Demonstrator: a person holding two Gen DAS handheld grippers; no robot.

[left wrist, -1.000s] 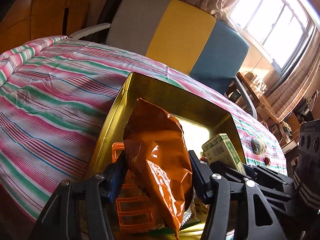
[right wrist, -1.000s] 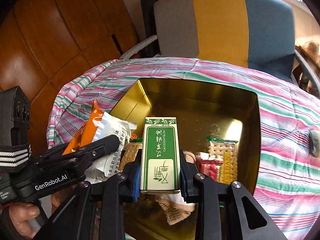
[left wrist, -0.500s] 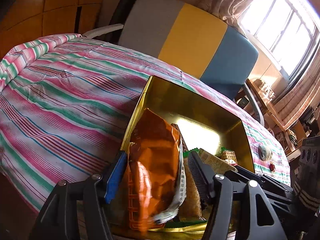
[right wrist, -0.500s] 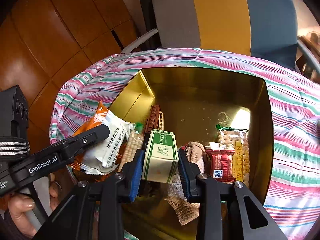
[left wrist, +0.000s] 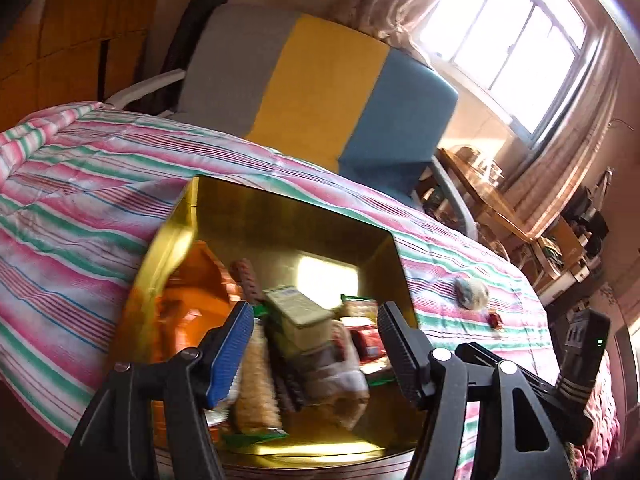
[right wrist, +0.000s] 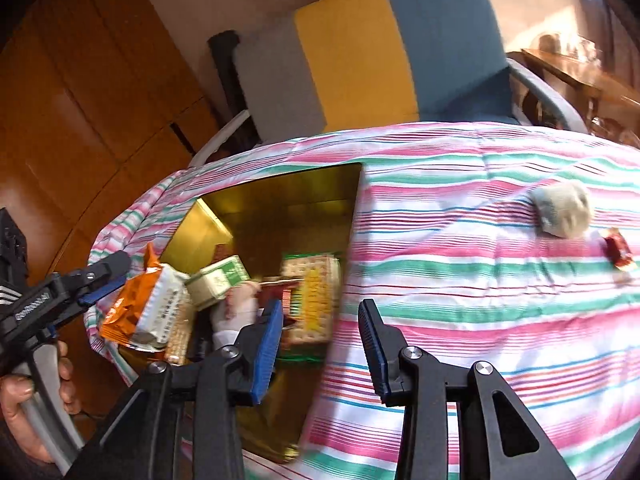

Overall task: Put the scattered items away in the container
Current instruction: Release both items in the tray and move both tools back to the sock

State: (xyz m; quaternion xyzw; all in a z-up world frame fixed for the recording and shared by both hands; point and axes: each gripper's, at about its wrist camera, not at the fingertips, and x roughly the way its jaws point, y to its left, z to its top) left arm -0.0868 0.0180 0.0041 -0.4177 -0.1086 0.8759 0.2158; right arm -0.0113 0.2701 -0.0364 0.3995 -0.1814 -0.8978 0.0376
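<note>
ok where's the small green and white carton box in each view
Left wrist view: the small green and white carton box lies in the gold metal tin, centre frame, just beyond the open fingers.
Right wrist view: the same box sits left of centre, beside the orange snack bag.
Shared landmark: the grey, yellow and blue chair back behind the striped quilt.

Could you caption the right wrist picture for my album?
Open right gripper over a striped quilt, beside a gold tin full of snacks.
</note>
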